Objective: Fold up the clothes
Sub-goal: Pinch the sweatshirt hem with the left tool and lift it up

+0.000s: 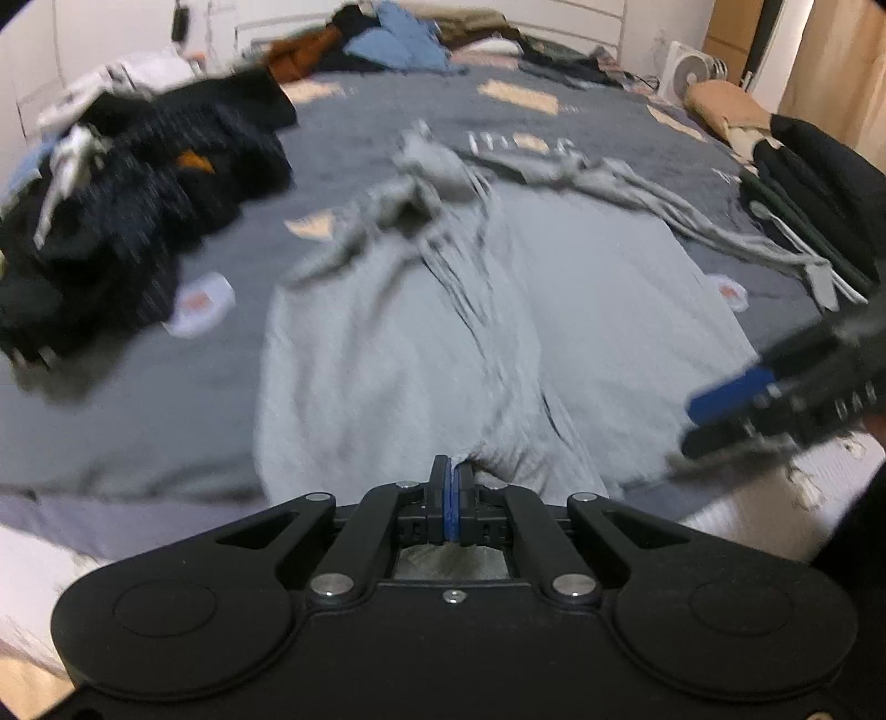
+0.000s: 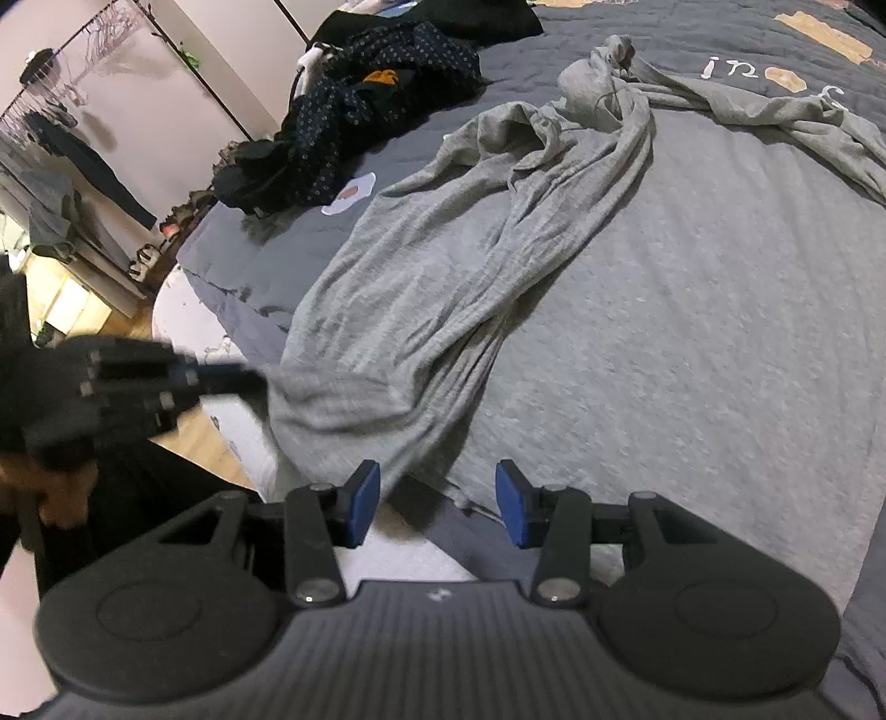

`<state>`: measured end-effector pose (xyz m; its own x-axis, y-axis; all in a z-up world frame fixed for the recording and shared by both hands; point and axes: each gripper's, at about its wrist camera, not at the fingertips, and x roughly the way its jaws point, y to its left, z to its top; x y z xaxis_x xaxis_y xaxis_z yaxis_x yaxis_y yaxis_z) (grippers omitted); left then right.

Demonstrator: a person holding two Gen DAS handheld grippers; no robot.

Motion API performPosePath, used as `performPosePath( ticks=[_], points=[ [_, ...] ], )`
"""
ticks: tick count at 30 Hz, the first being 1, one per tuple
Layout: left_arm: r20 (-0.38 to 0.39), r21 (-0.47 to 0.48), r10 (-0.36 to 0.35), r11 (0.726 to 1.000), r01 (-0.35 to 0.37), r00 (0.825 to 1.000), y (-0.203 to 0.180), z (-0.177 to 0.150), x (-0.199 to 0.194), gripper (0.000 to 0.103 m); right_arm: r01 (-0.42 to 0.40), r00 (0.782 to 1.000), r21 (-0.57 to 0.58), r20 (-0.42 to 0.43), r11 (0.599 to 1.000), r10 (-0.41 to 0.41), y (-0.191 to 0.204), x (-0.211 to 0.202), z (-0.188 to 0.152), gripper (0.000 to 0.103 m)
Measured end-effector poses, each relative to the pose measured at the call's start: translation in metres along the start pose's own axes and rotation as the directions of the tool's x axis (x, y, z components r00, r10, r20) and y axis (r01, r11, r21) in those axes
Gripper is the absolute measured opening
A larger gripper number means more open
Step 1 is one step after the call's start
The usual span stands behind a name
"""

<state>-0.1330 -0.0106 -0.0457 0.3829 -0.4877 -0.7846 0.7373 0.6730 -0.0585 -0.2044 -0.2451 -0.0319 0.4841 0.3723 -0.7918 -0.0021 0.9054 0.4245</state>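
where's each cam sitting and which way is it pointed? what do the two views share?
Left wrist: on the left gripper, facing across the bed toward the clothes pile; jaws shut on the grey shirt; right gripper enters at right.
Right wrist: on the right gripper, open, at the bed edge, facing along the shirt; left gripper and a hand show at left.
Shared: shirt, bed, dark dotted garment.

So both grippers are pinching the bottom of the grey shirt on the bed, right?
Not quite. Only the left gripper is pinching the bottom of the grey shirt on the bed. The right gripper is open, with nothing between its fingers, as the right wrist view shows.
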Motion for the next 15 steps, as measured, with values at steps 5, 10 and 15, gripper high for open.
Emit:
performPosePath(
  ticks=[5, 10, 15],
  points=[
    [0.051, 0.067, 0.09, 0.993, -0.093, 0.995, 0.016, 0.031, -0.012, 0.001, -0.016, 1.0, 0.01, 0.023, 1.0, 0.016, 0.0, -0.003, 0.002, 0.045],
    [0.096, 0.121, 0.169, 0.976, -0.18, 0.981, 0.035, 0.069, -0.026, 0.001, -0.027, 0.998, 0.041, 0.054, 0.999, 0.025, -0.004, -0.005, 0.005, 0.045],
    [0.138, 0.143, 0.247, 0.953, -0.266, 0.959, 0.058, 0.108, -0.035, 0.001, -0.052, 0.995, 0.064, 0.086, 0.997, 0.046, -0.008, -0.006, 0.01, 0.045]
  ],
)
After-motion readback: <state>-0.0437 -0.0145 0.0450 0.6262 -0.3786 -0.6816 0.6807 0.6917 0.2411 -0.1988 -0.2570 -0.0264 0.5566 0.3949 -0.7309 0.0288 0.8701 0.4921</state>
